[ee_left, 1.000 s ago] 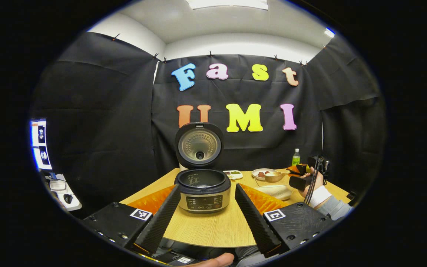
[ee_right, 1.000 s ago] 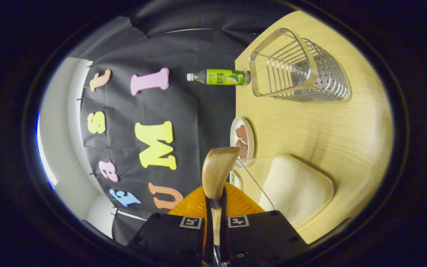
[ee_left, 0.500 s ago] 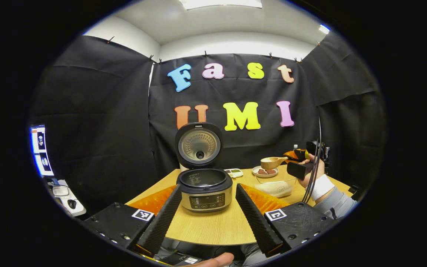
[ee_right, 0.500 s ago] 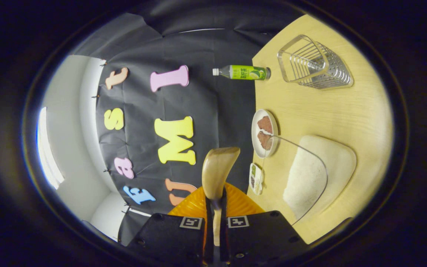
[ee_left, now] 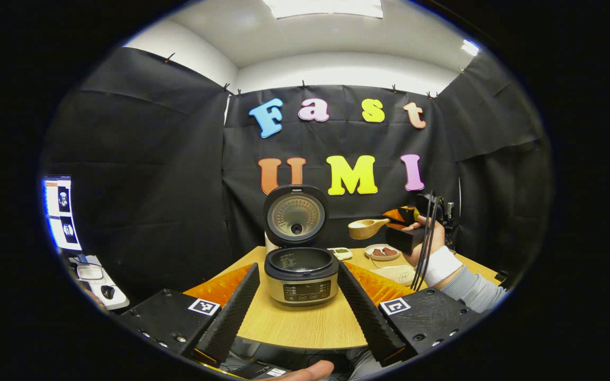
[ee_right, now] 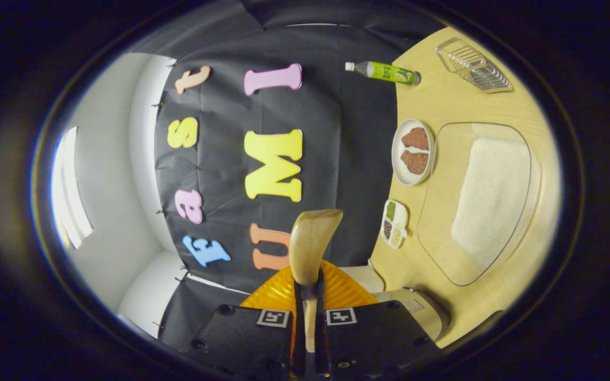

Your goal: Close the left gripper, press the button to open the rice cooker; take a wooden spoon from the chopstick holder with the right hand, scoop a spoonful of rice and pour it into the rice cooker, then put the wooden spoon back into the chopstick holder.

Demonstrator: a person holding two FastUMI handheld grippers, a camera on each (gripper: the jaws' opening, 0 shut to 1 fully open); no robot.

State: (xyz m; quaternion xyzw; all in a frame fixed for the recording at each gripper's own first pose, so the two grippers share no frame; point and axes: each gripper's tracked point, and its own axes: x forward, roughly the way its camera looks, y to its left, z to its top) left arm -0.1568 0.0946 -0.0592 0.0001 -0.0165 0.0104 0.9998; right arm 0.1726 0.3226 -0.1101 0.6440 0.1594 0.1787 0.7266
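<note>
Two fingers of my right gripper (ee_right: 307, 317) are clamped on the spoon (ee_right: 309, 244) handle, its bowl held in the air right of the open cooker (ee_left: 301, 275) on the table (ee_left: 305, 323). My left gripper (ee_left: 298, 301) hangs with fingers spread, the cooker between them farther off. Rice sits in a clear tub (ee_right: 487, 196). The holder (ee_right: 473, 64) stands beside a green-labelled bottle (ee_right: 384, 71); its print is too small for me to read.

1. One rice cooker (ee_left: 301, 275), at 6 o'clock in the left gripper view.
2. One wooden spoon (ee_right: 309, 248).
3. One clear container of rice (ee_right: 487, 196), at 3 o'clock in the right gripper view.
4. One chopstick holder (ee_right: 474, 66), at 1 o'clock.
5. One green bottle (ee_right: 384, 71).
6. One plate (ee_right: 413, 152).
7. One small divided tray (ee_right: 395, 231).
</note>
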